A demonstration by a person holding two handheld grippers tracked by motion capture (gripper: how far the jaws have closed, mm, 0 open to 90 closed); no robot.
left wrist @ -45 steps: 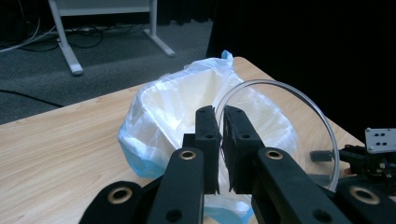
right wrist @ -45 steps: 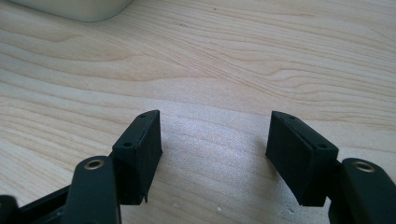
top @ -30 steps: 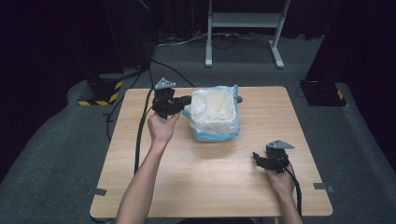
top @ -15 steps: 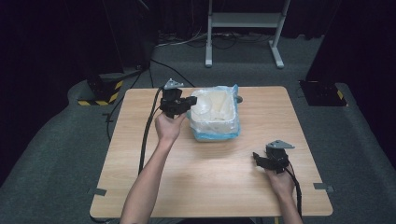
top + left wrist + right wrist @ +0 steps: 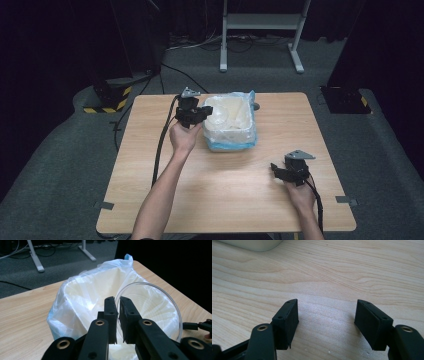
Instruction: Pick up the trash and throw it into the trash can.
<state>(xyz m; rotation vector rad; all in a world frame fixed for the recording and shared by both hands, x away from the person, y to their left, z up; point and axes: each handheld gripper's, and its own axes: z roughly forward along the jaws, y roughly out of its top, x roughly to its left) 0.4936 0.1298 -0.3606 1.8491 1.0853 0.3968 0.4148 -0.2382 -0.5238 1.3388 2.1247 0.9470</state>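
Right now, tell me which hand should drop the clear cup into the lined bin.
Left. The left gripper already has its jaws shut on the clear plastic cup rim, right over the bag-lined bin. The right gripper rests apart near the table's front, jaws open and holding nothing.

Clear plastic cup (image 5: 150,310) over lined bin (image 5: 82,305)
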